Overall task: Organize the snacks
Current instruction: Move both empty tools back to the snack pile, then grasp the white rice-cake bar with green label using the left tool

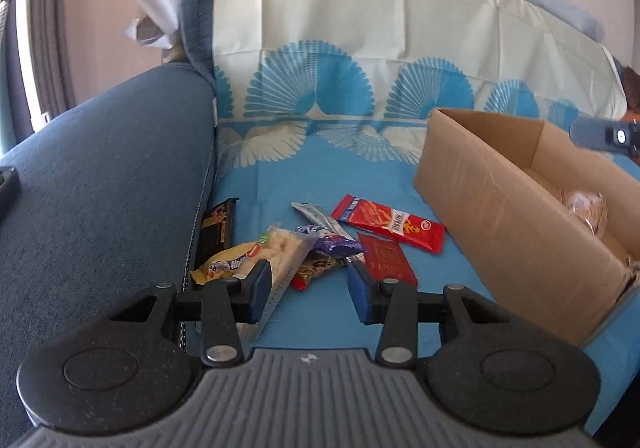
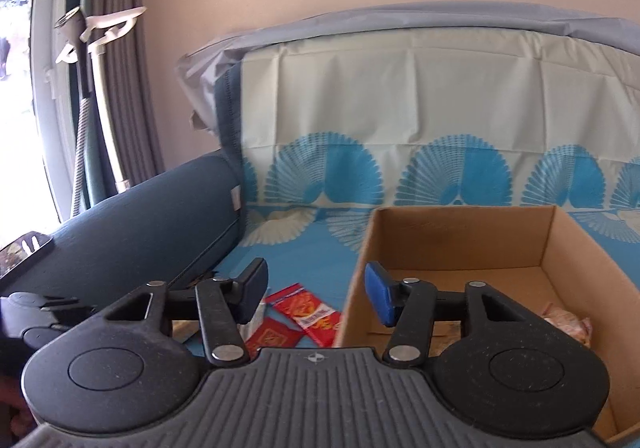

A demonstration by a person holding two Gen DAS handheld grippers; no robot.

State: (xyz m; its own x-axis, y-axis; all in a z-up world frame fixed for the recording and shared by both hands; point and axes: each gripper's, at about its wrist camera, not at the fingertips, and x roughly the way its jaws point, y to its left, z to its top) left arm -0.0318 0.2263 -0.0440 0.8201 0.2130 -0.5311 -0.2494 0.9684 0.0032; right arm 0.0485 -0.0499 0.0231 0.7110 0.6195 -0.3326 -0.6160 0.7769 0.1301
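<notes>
Several snack packets lie in a pile on the blue sofa sheet (image 1: pixel 280 183): a long red packet (image 1: pixel 390 223), a small red packet (image 1: pixel 386 259), a purple one (image 1: pixel 336 246), a clear bag of white pieces (image 1: pixel 286 254), a yellow packet (image 1: pixel 228 266) and a dark bar (image 1: pixel 218 226) against the armrest. My left gripper (image 1: pixel 307 290) is open and empty just above the near edge of the pile. My right gripper (image 2: pixel 316 294) is open and empty, hovering over the left wall of the cardboard box (image 2: pixel 360 276). The box (image 1: pixel 480 183) holds a wrapped snack (image 1: pixel 586 207), also seen in the right wrist view (image 2: pixel 566 324).
The blue sofa armrest (image 1: pixel 108 175) rises on the left, with a dark device (image 2: pixel 24 254) lying on it. The backrest draped in a fan-pattern sheet (image 1: pixel 360 47) stands behind. A curtain and window (image 2: pixel 24 87) are at far left. The right gripper's tip (image 1: pixel 604 133) shows above the box.
</notes>
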